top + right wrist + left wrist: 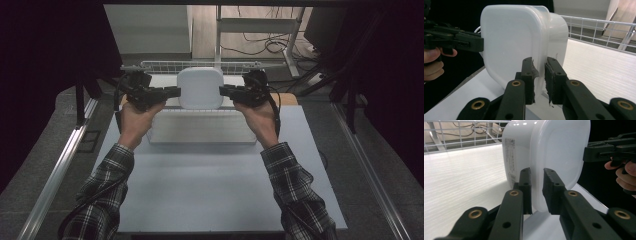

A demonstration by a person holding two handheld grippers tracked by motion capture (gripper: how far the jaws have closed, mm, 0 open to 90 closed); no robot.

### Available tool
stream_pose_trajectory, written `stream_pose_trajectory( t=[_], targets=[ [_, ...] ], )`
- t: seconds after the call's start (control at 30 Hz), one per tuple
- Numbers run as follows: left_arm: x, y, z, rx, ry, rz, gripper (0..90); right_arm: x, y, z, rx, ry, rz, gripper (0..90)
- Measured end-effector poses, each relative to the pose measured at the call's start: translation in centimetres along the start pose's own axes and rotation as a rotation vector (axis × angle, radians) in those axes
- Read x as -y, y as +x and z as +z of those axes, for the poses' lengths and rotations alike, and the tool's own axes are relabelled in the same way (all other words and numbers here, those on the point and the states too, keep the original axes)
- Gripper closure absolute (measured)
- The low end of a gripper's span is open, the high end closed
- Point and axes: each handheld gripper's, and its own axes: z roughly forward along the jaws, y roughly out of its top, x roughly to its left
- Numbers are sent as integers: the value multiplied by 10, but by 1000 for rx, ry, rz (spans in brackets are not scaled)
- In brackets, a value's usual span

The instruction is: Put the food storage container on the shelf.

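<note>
The left gripper [175, 91] is clamping the left rim of a white plastic box [200, 87], its two black jaws pinching the thin lip where the lid meets the tub [519, 142]. Seen from the left gripper view, only the jaw tips are biting on that rim, so the hold is looking shallow. The box is hanging on edge between the two hands, lid [560, 147] facing the person, raised above the white tray [200, 131] at the far side of the grey table [215, 185], just in front of the wire basket [165, 65].

The right gripper [223, 90] is clenching the opposite rim in the same way, and one of its pads [533, 72] is looking torn and frayed, which is probably weakening the grip there.

The main risk is the box slipping out: the smooth plastic lip is offering little purchase, and if either hand is pulling outward or twisting unevenly, the rim is likely to pop free and the box to drop onto the tray. Squeezing only the lip could also be prising the lid off the tub.
</note>
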Motion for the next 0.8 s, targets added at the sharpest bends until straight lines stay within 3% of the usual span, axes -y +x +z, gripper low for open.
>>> stream_pose_trajectory(
  t=[0.37,0.63,0.8],
  targets=[
    [-5,5,4,29,-20,-28,632,-4,-1,8,7,4,6,684],
    [-8,2,11,-25,13,3,570,-6,-4,15,20,22,5,596],
    [-10,0,14,-38,25,21,571,-8,-10,17,19,30,18,595]
  ],
)
